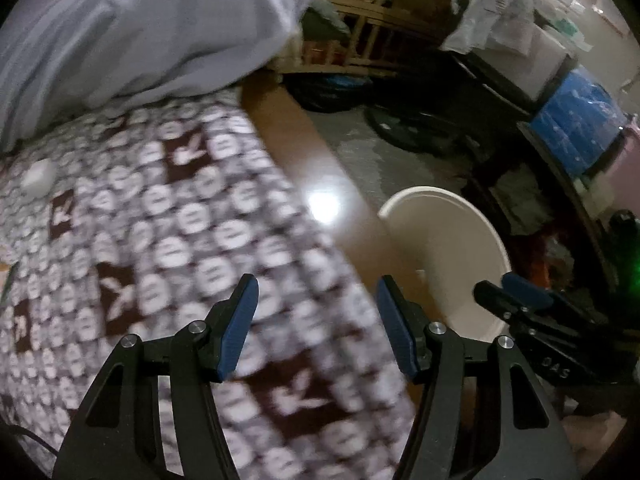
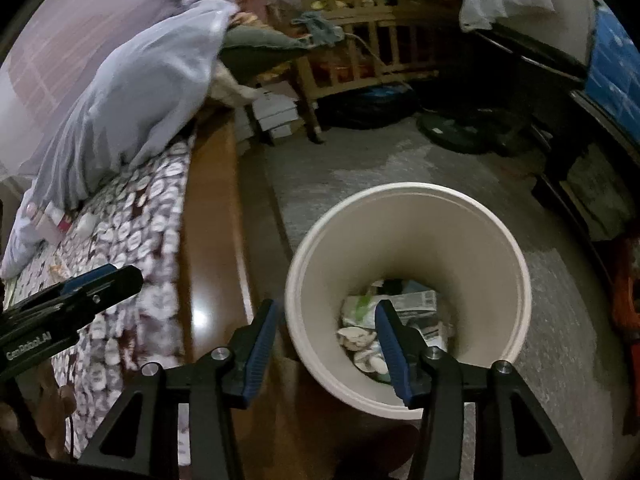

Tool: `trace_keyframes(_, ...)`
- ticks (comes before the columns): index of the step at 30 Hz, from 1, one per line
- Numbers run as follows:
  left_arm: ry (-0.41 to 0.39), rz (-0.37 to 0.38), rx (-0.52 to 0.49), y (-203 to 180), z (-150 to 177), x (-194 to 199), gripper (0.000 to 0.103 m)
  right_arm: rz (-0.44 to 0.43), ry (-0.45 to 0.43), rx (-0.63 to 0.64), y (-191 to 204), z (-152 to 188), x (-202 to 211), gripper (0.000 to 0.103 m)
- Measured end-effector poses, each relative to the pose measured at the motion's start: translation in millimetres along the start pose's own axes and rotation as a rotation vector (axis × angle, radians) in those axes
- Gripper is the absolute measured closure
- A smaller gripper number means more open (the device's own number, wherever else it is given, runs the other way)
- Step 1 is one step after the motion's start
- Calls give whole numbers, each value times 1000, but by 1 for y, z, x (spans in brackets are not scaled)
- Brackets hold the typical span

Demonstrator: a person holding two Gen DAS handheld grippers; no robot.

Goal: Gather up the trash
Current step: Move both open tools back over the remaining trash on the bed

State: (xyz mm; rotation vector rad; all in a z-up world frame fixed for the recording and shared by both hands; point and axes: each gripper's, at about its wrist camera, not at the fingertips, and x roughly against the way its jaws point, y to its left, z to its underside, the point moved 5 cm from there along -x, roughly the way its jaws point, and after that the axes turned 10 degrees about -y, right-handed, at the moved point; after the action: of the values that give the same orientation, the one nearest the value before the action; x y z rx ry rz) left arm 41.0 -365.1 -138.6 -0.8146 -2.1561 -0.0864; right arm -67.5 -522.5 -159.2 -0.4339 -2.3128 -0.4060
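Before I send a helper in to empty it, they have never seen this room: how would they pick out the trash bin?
Find the bed with the brown-and-white patterned blanket and its glossy wooden side rail. On the grey floor beside that rail stands the trash bin, a round cream bucket with crumpled wrappers inside. Nothing else there is pale, round and open-topped.

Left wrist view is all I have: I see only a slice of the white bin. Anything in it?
Observer: Yes, the white bin holds crumpled paper and wrappers at the bottom.
Operator: Is the right gripper carrying anything?
Observer: No, the right gripper has open jaws, nothing between them, one finger over the bin's mouth.
Operator: Any trash left on the bed?
Observer: A small white crumpled piece lies on the patterned blanket, near the pillow.
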Motion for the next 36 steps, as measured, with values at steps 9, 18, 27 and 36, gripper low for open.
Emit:
trace_keyframes(9,-14,-115,66,71,12,24,43,-74,21,93,64,1,-11,44)
trace_keyframes(18,-19,-242,157,161,29,55,43,-179,45,193,147,6,-25,43)
trace_keyframes(27,-6,-353,271,267,43,85,43,-287,110,312,235,22,-48,41)
trace_keyframes(36,-70,-354,327,364,23,104,43,-378,149,418,314,15,-93,40)
